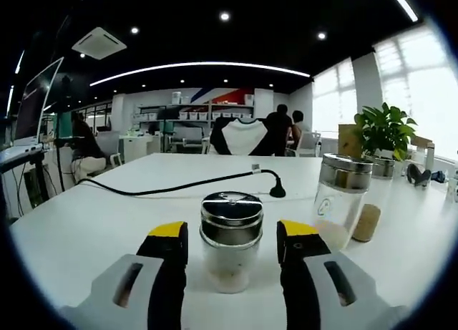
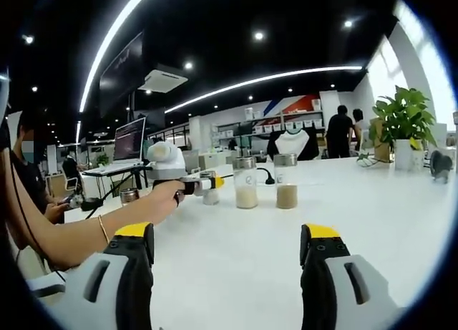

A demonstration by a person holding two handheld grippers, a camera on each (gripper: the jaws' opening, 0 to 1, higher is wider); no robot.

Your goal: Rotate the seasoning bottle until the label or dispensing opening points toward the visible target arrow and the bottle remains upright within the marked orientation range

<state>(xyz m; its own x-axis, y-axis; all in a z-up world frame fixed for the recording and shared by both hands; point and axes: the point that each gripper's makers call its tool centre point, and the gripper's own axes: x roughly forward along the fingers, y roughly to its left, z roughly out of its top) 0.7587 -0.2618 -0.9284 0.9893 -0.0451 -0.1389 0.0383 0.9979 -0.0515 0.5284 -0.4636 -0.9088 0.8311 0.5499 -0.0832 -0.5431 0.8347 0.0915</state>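
The left gripper [image 1: 232, 248] stands wide around the seasoning bottle [image 1: 230, 240] near the table's [image 1: 86, 222] front edge, jaws flanking without touching, seemingly poised to clasp and turn it, while the right gripper [image 2: 232, 262] waits wide, holding nothing

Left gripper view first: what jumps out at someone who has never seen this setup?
A small seasoning bottle with a shiny metal lid stands upright on the white table, right between the left gripper's open yellow-tipped jaws. Two taller jars stand to its right, a black cable curling behind. In the right gripper view, the right gripper hangs open over bare table.
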